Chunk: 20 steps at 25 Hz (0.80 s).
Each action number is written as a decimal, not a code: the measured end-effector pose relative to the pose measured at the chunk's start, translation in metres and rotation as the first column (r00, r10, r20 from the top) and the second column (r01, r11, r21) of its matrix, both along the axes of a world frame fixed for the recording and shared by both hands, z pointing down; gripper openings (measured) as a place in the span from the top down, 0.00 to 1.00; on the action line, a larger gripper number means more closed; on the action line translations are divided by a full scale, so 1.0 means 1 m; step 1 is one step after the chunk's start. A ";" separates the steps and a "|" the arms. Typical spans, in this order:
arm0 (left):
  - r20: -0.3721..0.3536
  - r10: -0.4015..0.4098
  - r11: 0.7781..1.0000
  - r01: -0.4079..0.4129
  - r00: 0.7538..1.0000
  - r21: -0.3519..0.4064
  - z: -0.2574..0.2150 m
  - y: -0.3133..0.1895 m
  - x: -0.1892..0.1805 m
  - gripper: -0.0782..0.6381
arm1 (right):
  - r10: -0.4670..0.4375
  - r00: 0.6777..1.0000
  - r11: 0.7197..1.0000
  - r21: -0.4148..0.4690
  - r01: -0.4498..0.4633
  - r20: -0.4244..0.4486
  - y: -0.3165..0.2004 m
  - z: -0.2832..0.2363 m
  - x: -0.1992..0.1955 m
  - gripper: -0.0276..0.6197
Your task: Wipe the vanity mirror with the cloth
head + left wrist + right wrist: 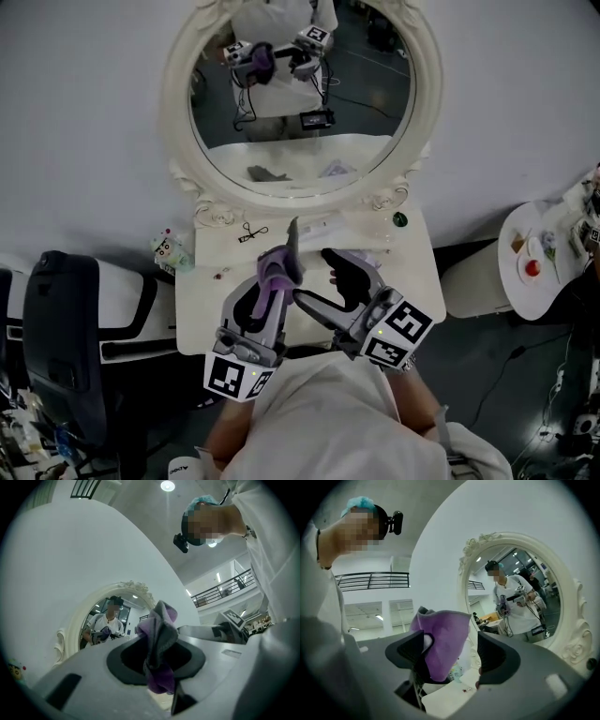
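The cloth (159,641) looks soft and floppy, so the left gripper (157,660) squeezes its bunched middle, while the right gripper (454,651) has its jaws wide apart.

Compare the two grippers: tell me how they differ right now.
The left gripper is clamped on the purple cloth; the right gripper stands wide open, gripping nothing. The cloth bunches in the left jaws but merely shows between the right ones. Both face the mirror.
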<state>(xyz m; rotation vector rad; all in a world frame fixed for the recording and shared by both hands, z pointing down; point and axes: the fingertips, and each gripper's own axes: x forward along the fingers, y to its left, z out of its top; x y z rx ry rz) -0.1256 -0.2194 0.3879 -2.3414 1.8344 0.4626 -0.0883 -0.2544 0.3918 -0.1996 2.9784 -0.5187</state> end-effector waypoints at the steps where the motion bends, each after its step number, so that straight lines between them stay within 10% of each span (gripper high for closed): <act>1: -0.003 0.009 1.000 -0.009 1.000 0.009 -0.002 -0.001 0.004 0.76 | -0.031 0.999 0.999 -0.008 0.031 0.012 0.001 -0.004 -0.002 0.41; 12: -0.032 0.094 0.993 -0.091 0.995 0.071 -0.011 -0.014 0.022 0.75 | -0.313 0.930 0.903 -0.242 0.354 0.192 -0.002 -0.027 -0.014 0.41; 20: 0.036 0.078 0.995 -0.080 0.996 0.057 -0.016 -0.029 0.019 0.75 | -0.270 0.959 0.943 -0.178 0.281 0.088 -0.015 -0.029 -0.029 0.53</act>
